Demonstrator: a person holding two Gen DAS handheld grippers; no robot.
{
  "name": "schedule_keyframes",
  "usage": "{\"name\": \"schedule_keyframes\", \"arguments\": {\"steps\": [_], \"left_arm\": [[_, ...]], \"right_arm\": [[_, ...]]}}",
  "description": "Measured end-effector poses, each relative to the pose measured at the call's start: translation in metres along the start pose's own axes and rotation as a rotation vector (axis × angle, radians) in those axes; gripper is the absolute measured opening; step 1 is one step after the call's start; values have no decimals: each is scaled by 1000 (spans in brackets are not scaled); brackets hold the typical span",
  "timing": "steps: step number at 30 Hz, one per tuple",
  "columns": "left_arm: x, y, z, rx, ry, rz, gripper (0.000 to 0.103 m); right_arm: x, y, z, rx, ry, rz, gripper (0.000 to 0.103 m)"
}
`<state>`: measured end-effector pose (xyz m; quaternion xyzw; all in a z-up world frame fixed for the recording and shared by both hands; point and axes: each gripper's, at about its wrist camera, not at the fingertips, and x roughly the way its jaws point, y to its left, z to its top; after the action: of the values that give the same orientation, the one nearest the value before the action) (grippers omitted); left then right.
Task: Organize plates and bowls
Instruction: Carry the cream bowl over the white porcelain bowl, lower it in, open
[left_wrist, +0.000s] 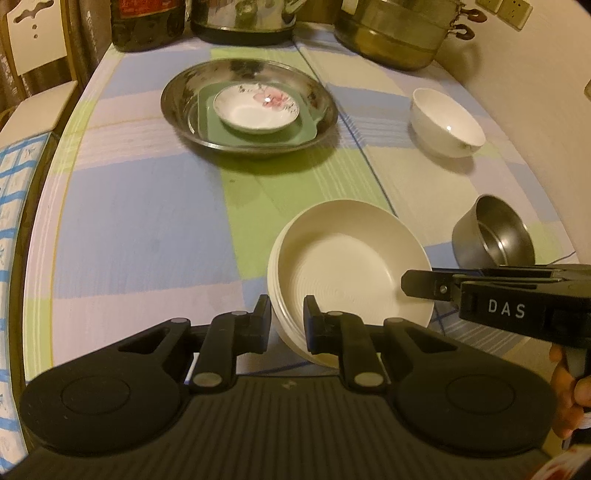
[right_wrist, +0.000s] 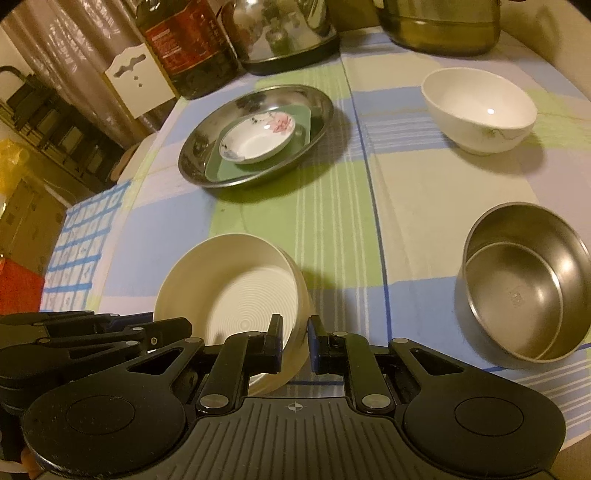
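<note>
Checked cloth in blue, green and lilac covers the table (left_wrist: 140, 221), and on it, largest first, lies the steel basin (left_wrist: 177, 99) at twelve o'clock from both grippers, already holding a green square plate (left_wrist: 218, 134) with a flowered saucer (left_wrist: 255, 110) on top; the cream ribbed plate (left_wrist: 351, 266) sits nearest, tilted, with its lower edge toward the person; the steel bowl (right_wrist: 524, 280) lies at two o'clock of the right gripper, the white bowl (right_wrist: 478, 107) at one o'clock beyond it.

The left gripper (left_wrist: 287, 325) pinches the cream plate's rim on its left side, one finger inside, one outside; the right gripper (right_wrist: 295, 343) is pressed on the opposite rim in the same way; each plate edge is thus equally near its own hand. It looks lifted off the cloth, though that is hard to confirm. The carry, I judge, runs straight ahead toward twelve o'clock, to the basin's stack.
</note>
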<state>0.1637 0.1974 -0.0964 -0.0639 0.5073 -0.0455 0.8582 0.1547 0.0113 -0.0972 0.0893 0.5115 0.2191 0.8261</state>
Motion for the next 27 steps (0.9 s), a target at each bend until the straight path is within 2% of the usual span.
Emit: {"name": "schedule_keyframes", "arguments": {"steps": [11, 27], "left_arm": [[-7, -41, 45, 22, -77, -8, 16], [36, -142, 138, 98, -162, -54, 16]], "right_arm": [[-31, -26, 42, 7, -55, 10, 14], [-79, -132, 128, 53, -141, -39, 14]]}}
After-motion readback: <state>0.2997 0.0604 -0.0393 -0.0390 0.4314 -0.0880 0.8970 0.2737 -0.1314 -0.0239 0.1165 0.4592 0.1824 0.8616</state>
